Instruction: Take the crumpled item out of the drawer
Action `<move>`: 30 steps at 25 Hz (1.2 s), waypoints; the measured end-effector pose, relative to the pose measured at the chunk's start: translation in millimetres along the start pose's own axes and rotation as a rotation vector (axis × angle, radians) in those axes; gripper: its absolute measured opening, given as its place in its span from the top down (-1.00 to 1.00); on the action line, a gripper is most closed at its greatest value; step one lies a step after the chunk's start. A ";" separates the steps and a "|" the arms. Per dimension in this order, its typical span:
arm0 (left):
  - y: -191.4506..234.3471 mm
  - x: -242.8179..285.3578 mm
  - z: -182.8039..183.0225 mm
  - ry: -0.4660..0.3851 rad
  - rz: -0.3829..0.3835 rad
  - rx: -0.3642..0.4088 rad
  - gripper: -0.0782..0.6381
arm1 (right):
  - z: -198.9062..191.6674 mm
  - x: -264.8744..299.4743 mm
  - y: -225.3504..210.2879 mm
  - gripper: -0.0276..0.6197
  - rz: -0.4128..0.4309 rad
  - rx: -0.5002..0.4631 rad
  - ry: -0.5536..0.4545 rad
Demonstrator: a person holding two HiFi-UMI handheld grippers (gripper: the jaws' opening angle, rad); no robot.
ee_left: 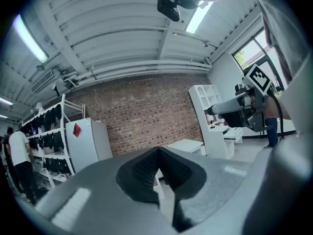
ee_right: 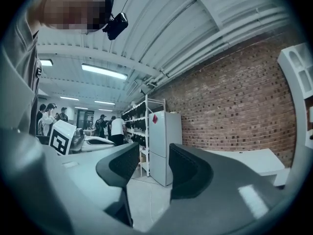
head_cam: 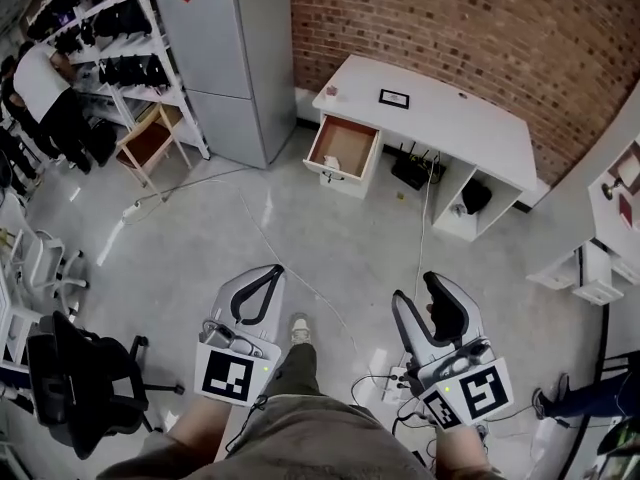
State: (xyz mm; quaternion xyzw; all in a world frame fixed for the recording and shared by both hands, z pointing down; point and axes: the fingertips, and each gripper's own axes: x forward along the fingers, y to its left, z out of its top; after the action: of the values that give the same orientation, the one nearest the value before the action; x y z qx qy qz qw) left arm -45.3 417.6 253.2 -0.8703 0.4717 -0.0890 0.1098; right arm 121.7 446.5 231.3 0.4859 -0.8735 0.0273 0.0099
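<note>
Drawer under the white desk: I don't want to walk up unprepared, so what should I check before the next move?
1. Drawer open: ok.
2. Crumpled item visible inside: cannot tell, too small in the head view.
3. Right gripper open and empty: ok.
4. Left gripper open: not ok, its jaws are shut on nothing.
5. Drawer within reach: not ok, it stands across the floor from both grippers.
6. Path free of snags: not ok, a thin white cable crosses the floor.
</note>
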 end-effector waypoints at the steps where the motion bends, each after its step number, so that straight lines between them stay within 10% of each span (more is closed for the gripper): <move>1: 11.9 12.4 -1.5 -0.002 0.000 -0.003 0.78 | 0.5 15.4 -6.6 0.23 -0.008 -0.002 0.011; 15: 185.3 162.2 -33.2 0.020 -0.027 -0.107 0.78 | 23.0 232.4 -69.6 0.19 -0.065 0.007 0.072; 30: 231.2 281.9 -81.2 0.058 -0.065 -0.121 0.78 | -14.0 329.9 -161.5 0.19 -0.121 0.044 0.098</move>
State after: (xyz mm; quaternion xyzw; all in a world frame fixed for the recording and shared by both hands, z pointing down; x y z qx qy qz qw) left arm -99.6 49.2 282.1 -0.8873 0.4508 -0.0891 0.0403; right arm 84.7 82.4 265.9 0.5359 -0.8403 0.0697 0.0433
